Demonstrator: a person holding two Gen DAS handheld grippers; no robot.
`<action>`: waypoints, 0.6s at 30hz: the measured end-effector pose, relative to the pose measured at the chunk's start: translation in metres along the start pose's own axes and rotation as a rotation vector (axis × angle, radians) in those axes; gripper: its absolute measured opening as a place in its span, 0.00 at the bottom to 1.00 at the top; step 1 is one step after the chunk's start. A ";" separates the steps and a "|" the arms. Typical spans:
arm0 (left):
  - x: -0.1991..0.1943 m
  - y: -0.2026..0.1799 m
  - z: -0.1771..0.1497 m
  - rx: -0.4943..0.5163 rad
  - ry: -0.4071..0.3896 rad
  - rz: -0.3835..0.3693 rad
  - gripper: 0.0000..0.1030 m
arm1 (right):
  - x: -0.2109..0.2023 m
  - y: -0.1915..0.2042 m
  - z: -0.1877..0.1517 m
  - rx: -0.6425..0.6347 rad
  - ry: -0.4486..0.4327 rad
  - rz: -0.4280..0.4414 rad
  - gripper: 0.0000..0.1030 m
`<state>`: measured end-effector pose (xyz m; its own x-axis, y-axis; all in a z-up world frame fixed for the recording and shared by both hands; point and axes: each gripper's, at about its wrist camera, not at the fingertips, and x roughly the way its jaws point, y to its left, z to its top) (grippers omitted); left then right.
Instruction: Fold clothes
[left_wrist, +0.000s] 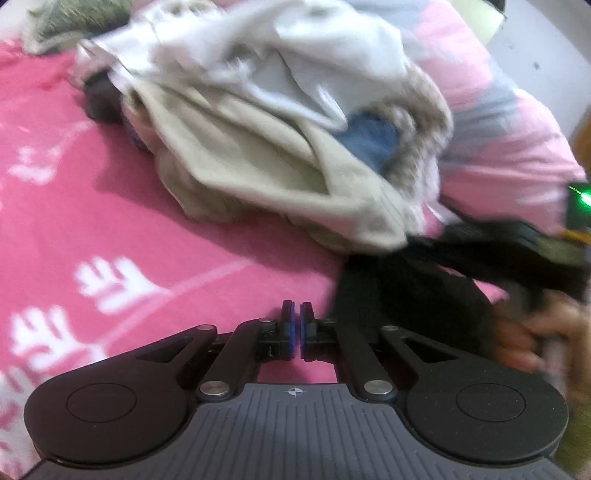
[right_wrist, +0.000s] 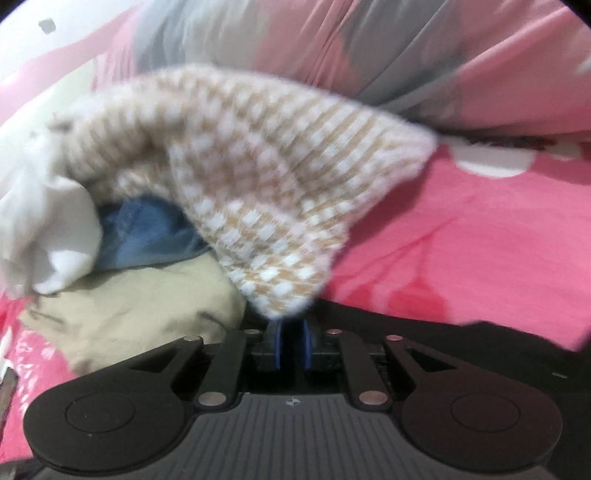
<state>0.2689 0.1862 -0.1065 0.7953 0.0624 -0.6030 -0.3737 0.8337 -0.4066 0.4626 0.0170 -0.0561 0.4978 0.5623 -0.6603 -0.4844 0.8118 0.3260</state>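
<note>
the left gripper (left_wrist: 297, 314) hung low over the pink bedsheet (left_wrist: 110, 221), pointing toward the pile of clothes (left_wrist: 280, 122), its blue-padded fingers (left_wrist: 288, 325) drawn together with only a sliver between them and nothing held. the pile lay well ahead of it on the sheet: a beige garment (left_wrist: 251, 173) at the bottom front, white cloth (left_wrist: 240, 62) heaped on top, a scrap of blue fabric (left_wrist: 369, 140) tucked in at the right side under a fuzzy knit edge. a black garment (left_wrist: 413, 291) lay just right of the left gripper, stretched toward a person's hand (left_wrist: 528, 332), blurred, at the right edge of that view.

the right gripper (right_wrist: 291, 332) sat close against the same pile, aimed level into it. its fingers (right_wrist: 276, 343) stood slightly apart; black cloth (right_wrist: 443, 339) filled the space around them, but blur hid whether they were clamped on it. a tan-and-white houndstooth knit sweater (right_wrist: 258, 177) draped over the pile with its lower corner hanging right above the fingertips. under it sat the blue fabric (right_wrist: 147, 232), the beige garment (right_wrist: 147, 306) and white cloth (right_wrist: 48, 229) to the left. a pink and grey quilt (right_wrist: 406, 55) was bunched behind.
</note>
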 end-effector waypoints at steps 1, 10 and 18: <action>-0.005 0.001 0.002 -0.006 -0.029 0.008 0.01 | -0.016 -0.006 -0.001 0.002 -0.026 -0.005 0.14; -0.013 -0.023 -0.004 0.126 -0.096 -0.050 0.03 | -0.102 -0.082 -0.002 -0.007 -0.090 -0.215 0.17; 0.004 -0.034 -0.013 0.190 -0.020 -0.013 0.03 | -0.056 -0.078 -0.007 -0.063 0.096 -0.182 0.16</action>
<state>0.2790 0.1515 -0.1040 0.8099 0.0602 -0.5835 -0.2679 0.9229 -0.2767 0.4676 -0.0791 -0.0492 0.5114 0.3875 -0.7670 -0.4385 0.8853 0.1549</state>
